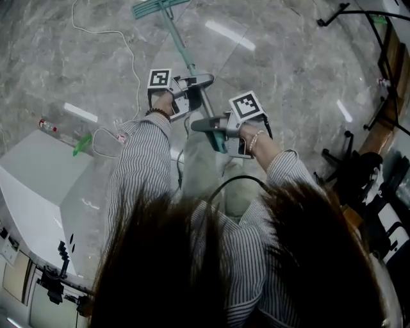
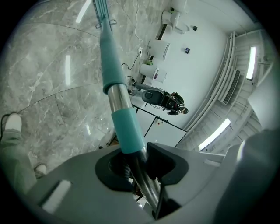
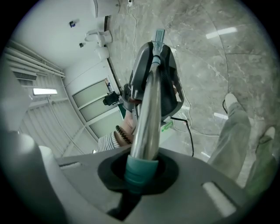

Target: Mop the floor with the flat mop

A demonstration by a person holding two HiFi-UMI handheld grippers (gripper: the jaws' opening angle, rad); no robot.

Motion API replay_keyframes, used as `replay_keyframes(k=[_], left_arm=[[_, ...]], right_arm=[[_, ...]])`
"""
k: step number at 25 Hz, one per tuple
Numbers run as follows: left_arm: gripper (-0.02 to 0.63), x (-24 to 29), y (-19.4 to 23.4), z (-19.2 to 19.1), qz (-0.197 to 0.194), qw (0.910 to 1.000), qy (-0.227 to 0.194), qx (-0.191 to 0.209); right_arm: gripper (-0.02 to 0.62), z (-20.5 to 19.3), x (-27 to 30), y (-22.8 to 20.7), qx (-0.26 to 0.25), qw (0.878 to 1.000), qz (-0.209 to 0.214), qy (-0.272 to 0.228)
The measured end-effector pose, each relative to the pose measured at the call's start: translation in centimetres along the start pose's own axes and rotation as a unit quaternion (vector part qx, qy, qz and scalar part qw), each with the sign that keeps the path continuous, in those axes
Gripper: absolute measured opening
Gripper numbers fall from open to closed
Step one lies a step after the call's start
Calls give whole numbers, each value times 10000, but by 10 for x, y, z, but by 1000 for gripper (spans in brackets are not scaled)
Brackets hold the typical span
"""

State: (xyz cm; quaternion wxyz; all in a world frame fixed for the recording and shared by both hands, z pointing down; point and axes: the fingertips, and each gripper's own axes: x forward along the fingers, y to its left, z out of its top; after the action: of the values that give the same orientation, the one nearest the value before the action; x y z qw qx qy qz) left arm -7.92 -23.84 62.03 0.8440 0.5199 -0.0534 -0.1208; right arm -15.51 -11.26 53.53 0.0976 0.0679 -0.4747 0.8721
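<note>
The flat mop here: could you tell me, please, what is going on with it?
A person in a striped shirt stands on the grey marble floor and holds a teal flat mop with a silver metal handle in both claws. The left claw is shut on the metal shaft lower down. The right claw is shut on the teal end grip. The mop's flat head rests on the floor ahead, in position for mopping.

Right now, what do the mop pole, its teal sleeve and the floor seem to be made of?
Mop pole: probably polished metal; it is silvery with bright streaked reflections.
Teal sleeve: likely matte plastic or rubber; the colour is even, with no glare.
Floor: looks like glossy grey marble or marble-look tile; it is veined and shows sharp bright reflections.
</note>
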Motion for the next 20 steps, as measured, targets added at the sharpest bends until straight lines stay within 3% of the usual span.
replay_keyframes(k=[9, 14, 20], left_arm=[[107, 1, 22, -53, -271, 9988, -398, 4], [101, 16, 54, -120, -500, 9957, -756, -168], [83, 30, 107, -220, -1058, 9824, -1446, -529]], right_arm=[[0, -52, -13, -30, 22, 10000, 36, 22], [0, -116, -43, -76, -156, 9994, -163, 271], [2, -209, -78, -147, -163, 9986, -175, 471]])
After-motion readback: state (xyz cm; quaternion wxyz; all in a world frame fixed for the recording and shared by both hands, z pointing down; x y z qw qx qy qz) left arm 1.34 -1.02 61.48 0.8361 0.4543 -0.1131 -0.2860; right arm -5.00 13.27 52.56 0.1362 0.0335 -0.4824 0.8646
